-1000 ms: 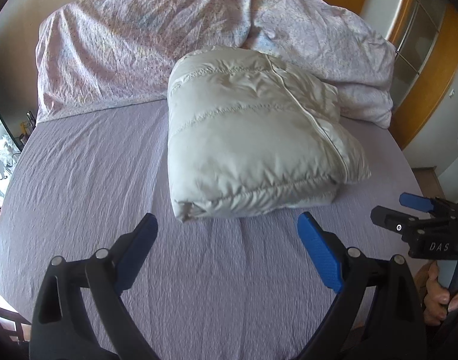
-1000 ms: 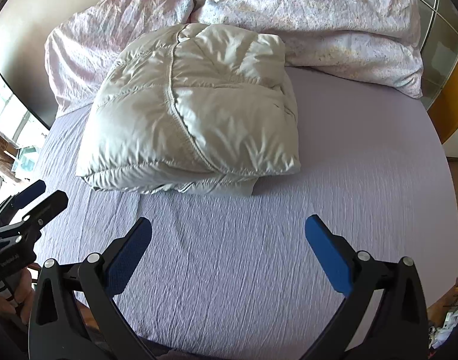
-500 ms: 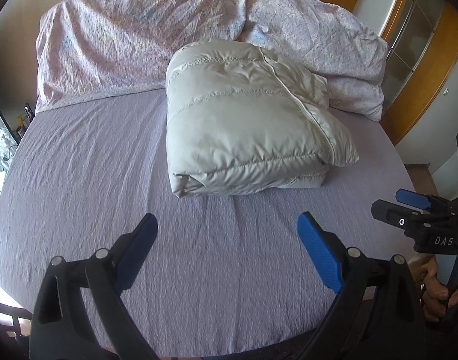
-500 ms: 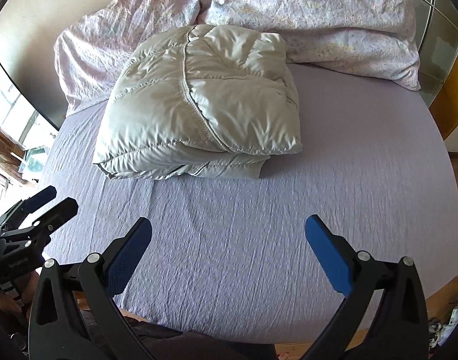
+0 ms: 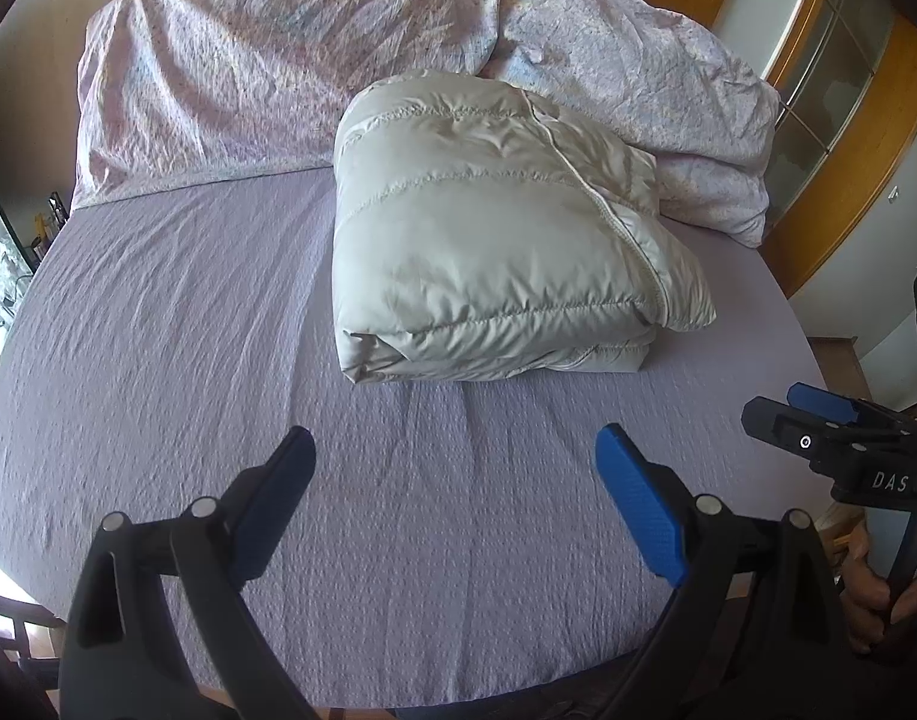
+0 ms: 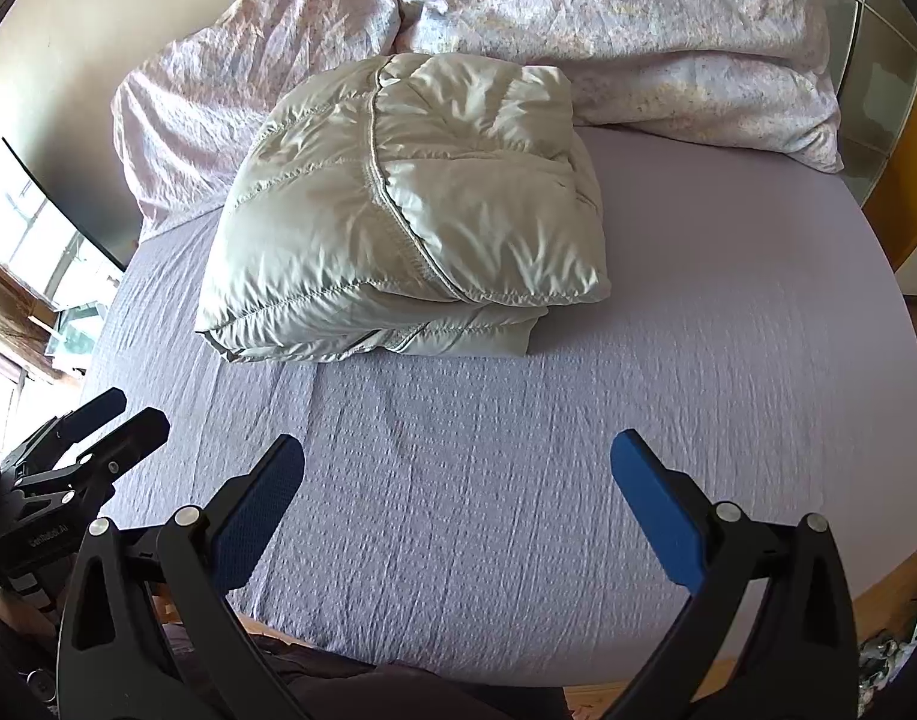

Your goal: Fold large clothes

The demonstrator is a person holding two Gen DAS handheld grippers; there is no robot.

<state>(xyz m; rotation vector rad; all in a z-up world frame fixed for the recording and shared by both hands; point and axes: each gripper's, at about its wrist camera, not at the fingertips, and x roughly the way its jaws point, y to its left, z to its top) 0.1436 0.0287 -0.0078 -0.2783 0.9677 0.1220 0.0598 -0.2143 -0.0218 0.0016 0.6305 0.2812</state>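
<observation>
Left wrist: jacket (image 5: 494,240) folded on bed (image 5: 158,330); left gripper (image 5: 455,456), right gripper (image 6: 457,461) jaws spread, empty. I back off level, no snagging.

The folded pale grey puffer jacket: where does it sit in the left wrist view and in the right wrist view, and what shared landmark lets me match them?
Left wrist view: the folded pale grey puffer jacket lies just right of centre, upper middle, on the lilac bed sheet.
Right wrist view: the jacket lies left of centre, upper middle.
Shared landmark: the crumpled pink floral duvet heaped directly behind the jacket in both.
</observation>
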